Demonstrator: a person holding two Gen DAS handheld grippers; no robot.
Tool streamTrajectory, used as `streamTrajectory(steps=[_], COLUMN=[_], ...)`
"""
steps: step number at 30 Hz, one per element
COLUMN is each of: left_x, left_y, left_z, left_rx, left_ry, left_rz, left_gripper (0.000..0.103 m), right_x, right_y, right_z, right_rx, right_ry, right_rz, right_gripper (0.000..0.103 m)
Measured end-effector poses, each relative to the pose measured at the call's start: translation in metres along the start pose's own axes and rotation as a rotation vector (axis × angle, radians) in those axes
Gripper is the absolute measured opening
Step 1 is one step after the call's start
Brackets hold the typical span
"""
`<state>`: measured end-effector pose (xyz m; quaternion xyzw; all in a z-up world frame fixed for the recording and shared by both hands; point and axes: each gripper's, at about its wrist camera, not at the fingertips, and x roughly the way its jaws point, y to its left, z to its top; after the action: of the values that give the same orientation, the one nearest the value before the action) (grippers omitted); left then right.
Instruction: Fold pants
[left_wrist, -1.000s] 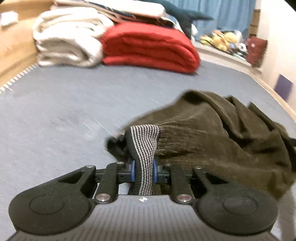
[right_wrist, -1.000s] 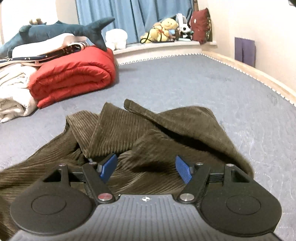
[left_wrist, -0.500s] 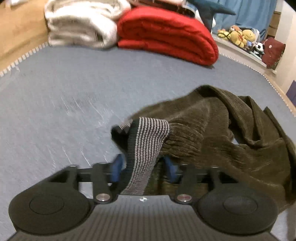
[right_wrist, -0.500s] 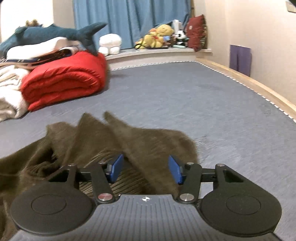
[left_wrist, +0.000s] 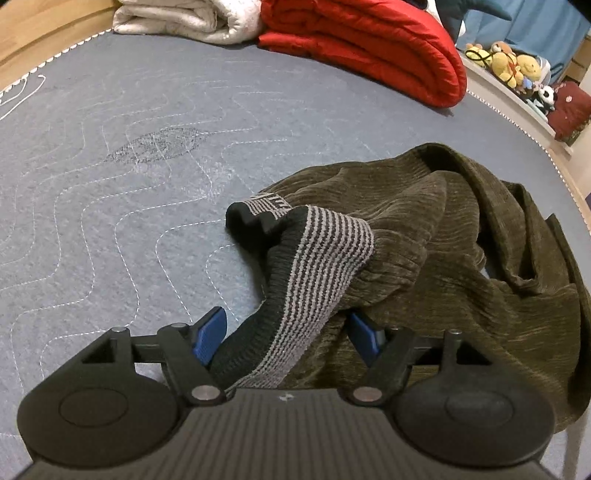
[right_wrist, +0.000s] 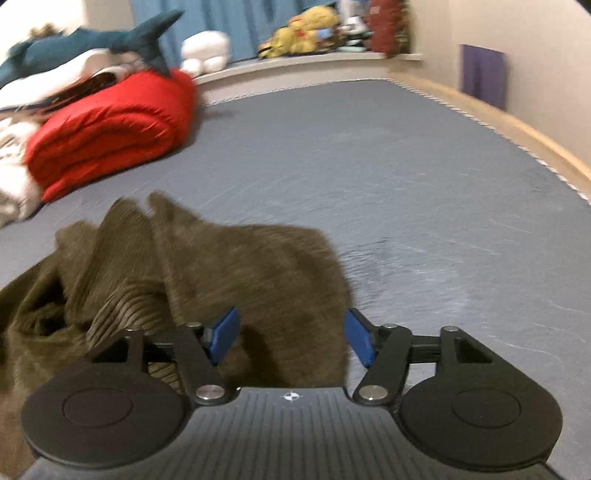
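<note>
Crumpled olive-brown corduroy pants (left_wrist: 443, 240) lie in a heap on the grey-blue quilted mattress (left_wrist: 110, 166). Their black-and-grey striped waistband (left_wrist: 321, 251) runs back between the jaws of my left gripper (left_wrist: 286, 321). Those jaws are opening, and the blue pads (left_wrist: 212, 328) stand clear of the band. In the right wrist view, a blurred fold of the pants (right_wrist: 221, 266) reaches between the jaws of my right gripper (right_wrist: 291, 321). These jaws are opening too, and the pads do not press on the cloth.
A folded red quilt (left_wrist: 369, 40) and a white blanket (left_wrist: 184, 18) lie at the mattress's far end, with a shark plush (right_wrist: 92, 40) on top. Stuffed toys (left_wrist: 509, 66) line a ledge behind. A wooden rim (right_wrist: 517, 122) borders the mattress on the right.
The left jaws, shut on the waistband a second ago, have spread off it and sunk toward the mattress. The right gripper slid right along the pants; its jaws narrowed, then widened.
</note>
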<state>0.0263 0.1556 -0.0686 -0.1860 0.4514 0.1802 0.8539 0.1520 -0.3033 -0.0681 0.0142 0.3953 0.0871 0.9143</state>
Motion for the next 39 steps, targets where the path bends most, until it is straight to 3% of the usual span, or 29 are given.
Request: streamTrajectory(steps=[2, 7, 10, 12, 13, 14, 15, 18, 23, 26, 28, 29, 31, 32, 33, 36, 39], left_x=[0.004, 0.019, 0.023, 0.021, 0.019, 0.015, 0.011, -0.01, -0.042, -0.053, -0.051, -0.047, -0.041, -0.043, -0.046, -0.061, -0.075], left_y=[-0.003, -0.002, 0.0, 0.002, 0.002, 0.004, 0.004, 0.01, 0.032, 0.047, 0.05, 0.049, 0.045, 0.041, 0.037, 0.016, 0.004], left_z=[-0.001, -0.008, -0.012, -0.015, -0.015, -0.015, -0.015, -0.012, -0.007, -0.005, -0.006, -0.006, -0.007, -0.009, -0.011, -0.016, -0.02], left_rx=[0.027, 0.098, 0.133, 0.159, 0.165, 0.171, 0.179, 0.183, 0.105, 0.06, 0.047, 0.053, 0.036, 0.035, 0.043, 0.08, 0.072], left_ry=[0.001, 0.021, 0.028, 0.018, 0.013, 0.006, -0.006, -0.054, -0.075, -0.05, -0.021, 0.004, 0.035, 0.03, 0.016, -0.074, -0.143], left_rz=[0.011, 0.032, 0.018, 0.005, -0.002, -0.012, -0.019, -0.055, -0.136, -0.122, -0.08, -0.057, 0.0, 0.031, 0.066, 0.161, 0.206], left_gripper=[0.074, 0.057, 0.048, 0.041, 0.037, 0.035, 0.033, 0.028, 0.025, 0.025, 0.032, 0.036, 0.05, 0.054, 0.061, 0.072, 0.075], right_x=[0.005, 0.018, 0.022, 0.022, 0.02, 0.019, 0.017, -0.002, -0.049, -0.074, -0.083, -0.084, -0.079, -0.076, -0.072, -0.05, -0.023], right_y=[0.012, 0.046, 0.053, 0.054, 0.057, 0.058, 0.058, 0.047, 0.014, -0.003, -0.006, -0.004, 0.006, 0.011, 0.018, 0.038, 0.06], right_z=[-0.003, -0.013, -0.014, -0.016, -0.018, -0.019, -0.02, -0.022, -0.02, -0.029, -0.039, -0.043, -0.047, -0.047, -0.047, -0.043, -0.038], right_rx=[-0.079, -0.292, -0.32, -0.324, -0.332, -0.342, -0.349, -0.323, -0.232, -0.186, -0.191, -0.213, -0.258, -0.272, -0.282, -0.308, -0.346], right_ry=[0.011, 0.009, 0.012, 0.019, 0.024, 0.03, 0.033, 0.001, -0.076, -0.057, -0.066, -0.067, -0.062, -0.065, -0.068, -0.041, -0.006], right_rz=[-0.008, -0.097, -0.1, -0.069, -0.056, -0.05, -0.057, -0.105, -0.188, -0.111, -0.06, -0.056, -0.053, -0.055, -0.059, -0.046, -0.042], right_gripper=[0.071, 0.07, 0.059, 0.034, 0.026, 0.006, 0.0, 0.0, 0.0, 0.0, 0.001, 0.005, 0.027, 0.049, 0.063, 0.065, 0.065])
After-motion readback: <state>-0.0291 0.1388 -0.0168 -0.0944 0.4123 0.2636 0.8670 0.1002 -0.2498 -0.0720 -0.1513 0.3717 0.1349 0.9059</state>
